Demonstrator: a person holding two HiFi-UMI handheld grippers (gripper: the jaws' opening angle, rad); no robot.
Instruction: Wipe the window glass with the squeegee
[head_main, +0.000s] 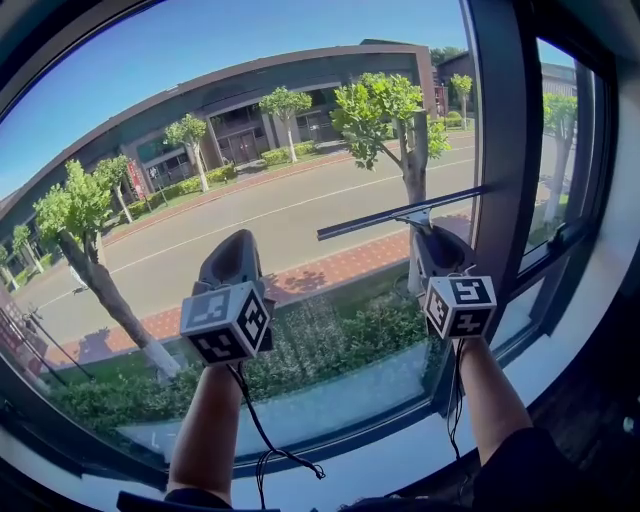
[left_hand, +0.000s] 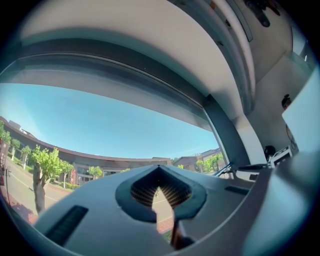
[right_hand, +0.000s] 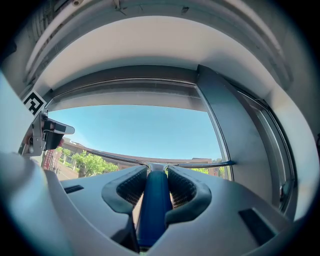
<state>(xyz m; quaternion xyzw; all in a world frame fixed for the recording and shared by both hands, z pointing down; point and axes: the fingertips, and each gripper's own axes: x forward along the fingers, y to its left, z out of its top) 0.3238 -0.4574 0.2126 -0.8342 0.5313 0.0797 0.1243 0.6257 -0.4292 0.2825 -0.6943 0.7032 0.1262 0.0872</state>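
Note:
A squeegee with a long dark blade (head_main: 400, 212) lies against the window glass (head_main: 250, 150), slanting up to the right beside the dark frame post. Its blue handle (right_hand: 153, 205) runs between the jaws of my right gripper (head_main: 440, 252), which is shut on it; the blade (right_hand: 115, 159) spans the pane ahead in the right gripper view. My left gripper (head_main: 232, 262) hovers near the glass at lower left, shut with nothing in it; its pads (left_hand: 145, 187) meet with only a thin slit. The squeegee's blade end (left_hand: 235, 167) shows at its right.
A thick dark window post (head_main: 505, 150) stands just right of the squeegee, with a narrower pane (head_main: 555, 140) beyond it. A pale sill (head_main: 380, 460) runs below the glass. Black cables (head_main: 262, 430) hang from both grippers. Ceiling (left_hand: 150, 45) overhangs the window.

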